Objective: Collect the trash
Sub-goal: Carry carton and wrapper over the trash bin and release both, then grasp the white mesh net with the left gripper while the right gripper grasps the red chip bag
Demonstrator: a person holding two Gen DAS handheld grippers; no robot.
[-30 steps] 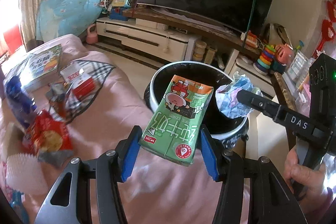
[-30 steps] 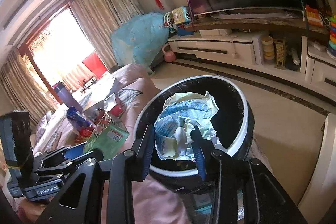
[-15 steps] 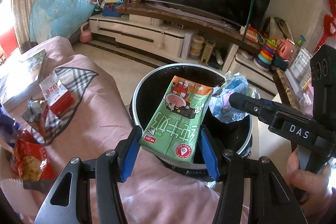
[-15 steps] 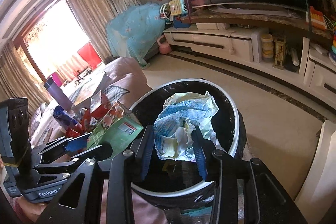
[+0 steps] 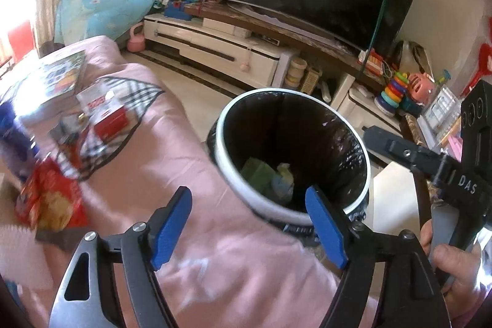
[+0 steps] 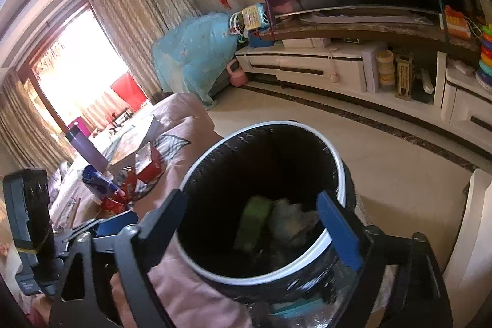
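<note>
With both tongs [image 5: 247, 225] [image 6: 261, 223] agape, green carton [image 6: 253, 222] lies below in bin [image 6: 339, 174].

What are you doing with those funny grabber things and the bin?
A person is tidying up trash with a grabber in each hand. Both the left gripper and the right gripper are open and empty above the trash bin. A green carton and a crumpled wrapper lie at the bottom of the bin. More trash waits on the pink blanket, such as a red snack bag and a red and white box.
</note>
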